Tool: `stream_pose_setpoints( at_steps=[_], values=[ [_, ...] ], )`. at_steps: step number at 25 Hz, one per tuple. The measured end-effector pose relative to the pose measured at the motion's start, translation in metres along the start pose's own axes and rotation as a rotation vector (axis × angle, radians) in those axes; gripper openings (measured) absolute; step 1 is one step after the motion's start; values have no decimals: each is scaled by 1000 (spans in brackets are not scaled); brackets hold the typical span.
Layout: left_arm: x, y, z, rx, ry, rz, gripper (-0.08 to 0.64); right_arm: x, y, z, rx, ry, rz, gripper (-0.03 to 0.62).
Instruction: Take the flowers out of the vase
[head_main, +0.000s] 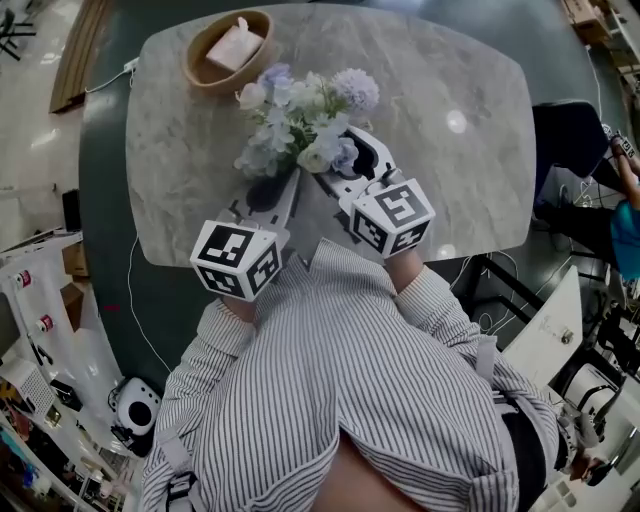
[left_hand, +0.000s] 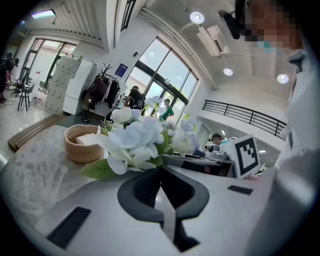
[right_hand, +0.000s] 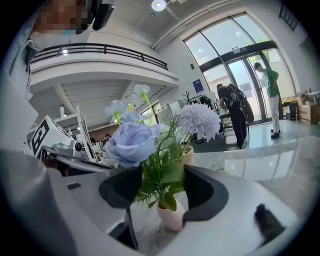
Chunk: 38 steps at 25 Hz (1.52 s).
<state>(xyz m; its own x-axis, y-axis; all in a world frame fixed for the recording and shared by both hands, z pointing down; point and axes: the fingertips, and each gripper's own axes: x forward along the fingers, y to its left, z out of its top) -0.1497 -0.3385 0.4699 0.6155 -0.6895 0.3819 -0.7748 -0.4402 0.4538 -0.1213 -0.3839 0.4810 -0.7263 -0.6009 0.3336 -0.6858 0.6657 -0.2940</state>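
Two hand-held grippers at one bunch of flowers (head_main: 300, 115), centre of the head view, on a grey marbled tabletop (head_main: 460, 80).

Left hand-held gripper (head_main: 288, 182): angled in from lower left of frame, tips at the base of the bunch. In the left gripper view, jaws closed tip to tip, with pale leaves and white blooms just beyond the tips. No stem visibly between the pads; cannot tell whether one is caught at the very tips.

Right hand-held gripper (head_main: 345, 165): angled in from lower right, at the right side of the bunch. In the right gripper view, jaws wide apart, one on either side of a small pale vase (right_hand: 171, 214). Vase close against the pad at frame right; gap and green leaves toward the other pad. Not clamped.

Flowers in the vase, stems upright: blue rose (right_hand: 131, 142) frame left, lilac pompom bloom (right_hand: 199, 121) higher right.

Round wooden bowl (head_main: 198, 68) upper left of the bunch, near but apart, pink box (head_main: 236, 45) inside.
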Motion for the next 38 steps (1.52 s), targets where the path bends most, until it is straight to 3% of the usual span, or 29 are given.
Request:
stream_pose_setpoints(
  at_steps=[8,12,23,38],
  values=[
    [-1,0,-1,1,4,3,12,3,1,-3,0,17,3,240],
    [-1,0,-1,1,5,4,12,5,2,-4,-6,28,-1,104],
    [-5,-1,1,6,-3,8,12,3,1,0,-25,26,-28,56],
    [-8,-9,8,39,-34,6,12,-8,4,16,-13,-23,-41,41]
  ],
)
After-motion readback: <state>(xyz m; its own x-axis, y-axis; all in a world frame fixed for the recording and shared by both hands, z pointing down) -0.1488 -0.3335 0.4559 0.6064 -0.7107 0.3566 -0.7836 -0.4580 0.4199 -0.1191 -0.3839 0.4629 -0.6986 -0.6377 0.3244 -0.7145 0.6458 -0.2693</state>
